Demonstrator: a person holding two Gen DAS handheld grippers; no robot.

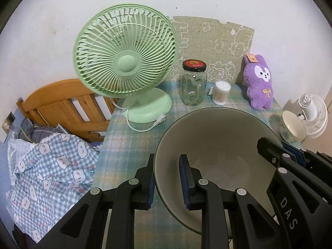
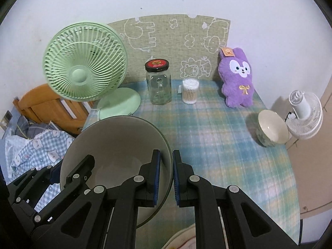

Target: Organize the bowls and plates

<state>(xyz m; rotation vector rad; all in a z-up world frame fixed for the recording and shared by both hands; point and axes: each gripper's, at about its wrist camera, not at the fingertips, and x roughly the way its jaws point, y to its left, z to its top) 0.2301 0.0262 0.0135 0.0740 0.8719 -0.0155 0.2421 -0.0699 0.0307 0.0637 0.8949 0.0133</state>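
SURFACE: table (image 2: 217, 145), blue-green plaid cloth | REAR ROW, left to right: green fan (image 2: 85, 62), lidded glass jar (image 2: 158, 83), cotton swab tub (image 2: 189, 91), purple plush (image 2: 237, 76) | RIGHT EDGE: small bowl (image 2: 270, 127), tilted, just beside white fan (image 2: 305, 116)
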